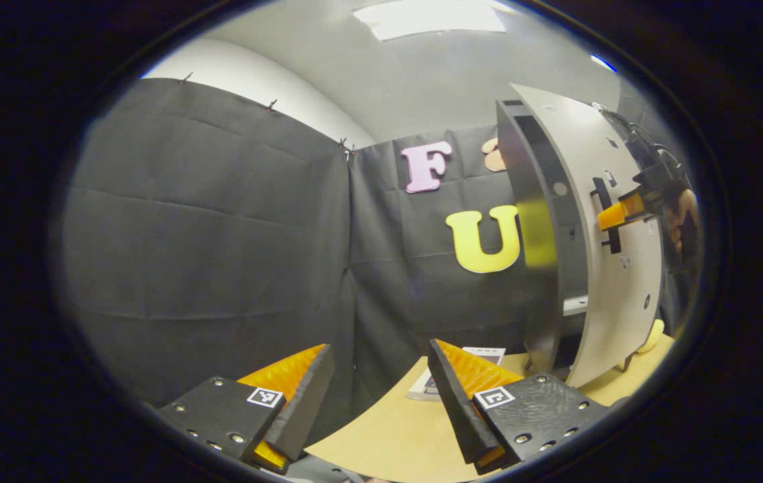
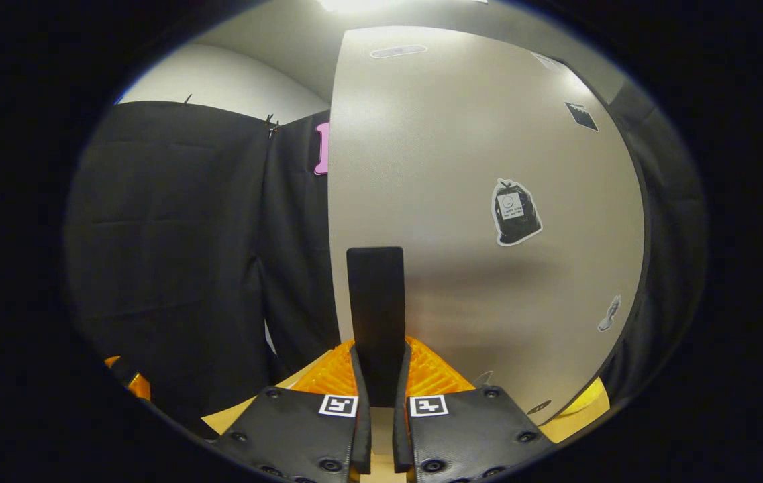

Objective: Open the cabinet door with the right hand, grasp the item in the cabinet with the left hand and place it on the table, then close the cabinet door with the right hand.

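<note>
- No writing can be read: a bag-shaped sticker (image 2: 515,213) on the cabinet door (image 2: 488,201), right of centre in the right gripper view, carries print too small to make out, and each finger block bears a square coded marker.
- A booklet (image 1: 451,379) lies on the worktop (image 1: 388,429) at lower centre of the left gripper view, just left of the cabinet (image 1: 539,235); its cover is too blurred to read.
- The pale door stands partly open, and its dark edge and frame block sight of the item inside.
- The right gripper (image 2: 376,376) has its fingers pressed on either side of the dark door handle (image 2: 376,302), low at centre of its view.
- At the far right of the left gripper view, a hand (image 1: 683,221) holds that gripper level against the door.
- The left gripper (image 1: 378,396) sits low in its own view above the worktop's near edge, fingers spread wide with nothing between them.
</note>
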### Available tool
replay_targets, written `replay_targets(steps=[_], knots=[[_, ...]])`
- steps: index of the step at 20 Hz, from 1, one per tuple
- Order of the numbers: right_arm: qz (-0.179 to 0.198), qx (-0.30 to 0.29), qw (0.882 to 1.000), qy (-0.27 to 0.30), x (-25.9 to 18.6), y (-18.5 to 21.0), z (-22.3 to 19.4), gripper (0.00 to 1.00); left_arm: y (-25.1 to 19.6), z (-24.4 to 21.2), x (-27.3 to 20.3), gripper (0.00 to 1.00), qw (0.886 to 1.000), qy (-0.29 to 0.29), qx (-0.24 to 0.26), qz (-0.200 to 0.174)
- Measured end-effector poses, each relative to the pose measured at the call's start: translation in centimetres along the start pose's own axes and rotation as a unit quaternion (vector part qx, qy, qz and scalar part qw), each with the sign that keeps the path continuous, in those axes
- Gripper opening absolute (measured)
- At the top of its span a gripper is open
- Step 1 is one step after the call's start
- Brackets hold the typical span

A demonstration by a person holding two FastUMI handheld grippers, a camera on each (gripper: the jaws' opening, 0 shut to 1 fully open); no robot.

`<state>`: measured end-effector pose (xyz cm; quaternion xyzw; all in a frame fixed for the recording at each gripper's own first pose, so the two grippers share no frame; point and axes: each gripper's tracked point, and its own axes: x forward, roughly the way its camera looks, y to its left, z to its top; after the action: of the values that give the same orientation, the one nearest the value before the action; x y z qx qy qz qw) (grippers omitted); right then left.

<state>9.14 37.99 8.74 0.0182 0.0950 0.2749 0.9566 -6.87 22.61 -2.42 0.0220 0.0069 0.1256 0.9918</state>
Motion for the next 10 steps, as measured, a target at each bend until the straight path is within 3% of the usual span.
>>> replay_targets(steps=[6, 10], knots=[[0.045, -0.002, 0.999, 0.014, -2.3, -0.3, 0.2, 0.14, -5.2, 1.3, -0.3, 0.86, 0.999, -0.009, 0.001, -0.037], [0.069, 0.001, 0.997, 0.02, -1.5, -1.5, -0.4, 0.14, -8.7, 1.9, -0.4, 0.86, 0.998, -0.011, 0.0, -0.059]])
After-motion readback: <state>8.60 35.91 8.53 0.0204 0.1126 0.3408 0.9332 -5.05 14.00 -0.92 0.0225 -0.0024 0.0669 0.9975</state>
